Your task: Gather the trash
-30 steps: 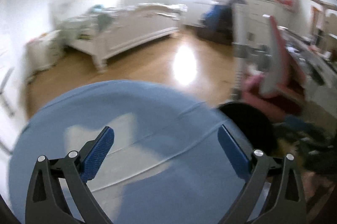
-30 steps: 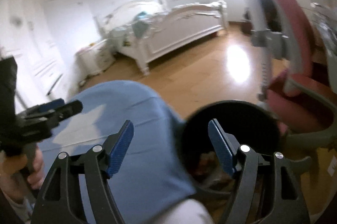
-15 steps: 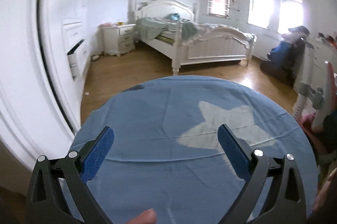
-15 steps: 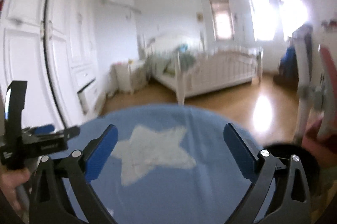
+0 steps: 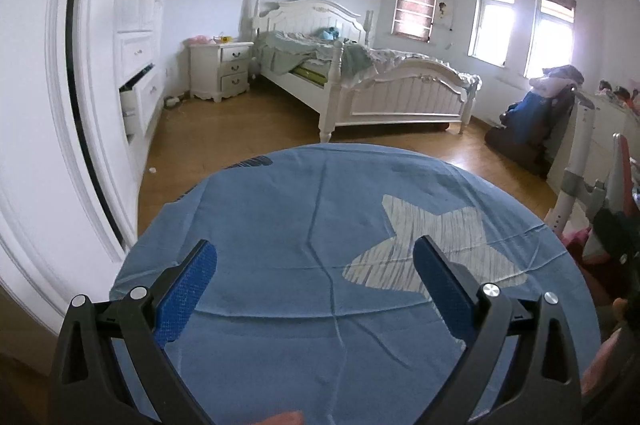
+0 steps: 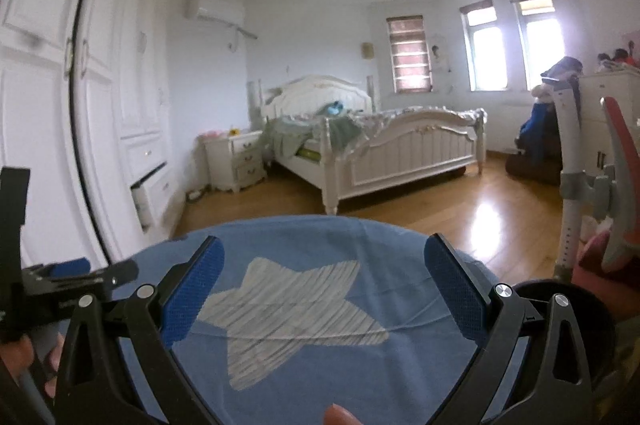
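Both sets of tongs stand spread wide with nothing between their blue pads. Low in the left wrist frame, the left tongs [image 5: 314, 289] hover over the table [image 5: 280, 217], covered by a blue cloth bearing a pale star [image 5: 436, 249]. Likewise, the right tongs [image 6: 320, 285] hang above the same star. At that frame's lower right, a dark round trash bin [image 6: 592, 317] sits beside the table. No loose trash can be made out.

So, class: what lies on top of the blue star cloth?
Nothing rests on the blue star cloth; the open jaws of both grippers only hover above it. Whatever it covers is hidden.
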`<state>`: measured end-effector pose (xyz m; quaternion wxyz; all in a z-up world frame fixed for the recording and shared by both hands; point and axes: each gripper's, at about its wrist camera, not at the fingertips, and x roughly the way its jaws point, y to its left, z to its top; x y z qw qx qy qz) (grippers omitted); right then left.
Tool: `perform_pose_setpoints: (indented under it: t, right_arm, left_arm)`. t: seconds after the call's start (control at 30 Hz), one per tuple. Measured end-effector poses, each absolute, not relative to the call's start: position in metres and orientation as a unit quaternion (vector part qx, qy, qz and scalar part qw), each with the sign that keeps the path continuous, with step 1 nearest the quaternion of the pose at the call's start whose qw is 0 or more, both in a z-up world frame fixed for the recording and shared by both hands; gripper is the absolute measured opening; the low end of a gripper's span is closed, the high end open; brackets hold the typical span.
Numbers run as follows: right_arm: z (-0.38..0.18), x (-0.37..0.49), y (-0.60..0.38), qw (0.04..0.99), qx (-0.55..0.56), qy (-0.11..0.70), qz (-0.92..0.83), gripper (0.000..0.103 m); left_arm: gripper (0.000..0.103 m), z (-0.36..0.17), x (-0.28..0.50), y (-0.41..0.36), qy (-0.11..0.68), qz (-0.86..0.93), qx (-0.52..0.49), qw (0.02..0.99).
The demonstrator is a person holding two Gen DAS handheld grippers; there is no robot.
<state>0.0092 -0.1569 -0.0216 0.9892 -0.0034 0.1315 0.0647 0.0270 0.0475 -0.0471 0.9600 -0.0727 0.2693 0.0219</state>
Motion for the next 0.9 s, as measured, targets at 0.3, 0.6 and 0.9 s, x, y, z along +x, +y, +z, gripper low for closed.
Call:
perform_pose_setpoints:
  t: [0.3,0.6,0.9]
  right_arm:
    - [-0.022,0.006,-0.148,0.988,-0.015,0.132,0.075,0.098]
    - [-0.022,0.010,-0.146,0.987,-0.039,0.141,0.072,0.098]
    - [-0.025,0.015,-0.140,0.985,-0.053,0.153,0.066,0.098]
  left_arm:
    - [0.098,-0.051,0.029,0.053,0.271,0.010,-0.085,0.959]
    - [0.098,-0.055,0.030,0.069,0.272,0.002,-0.131,0.953]
    - [0.098,-0.057,0.032,0.077,0.273,-0.002,-0.141,0.952]
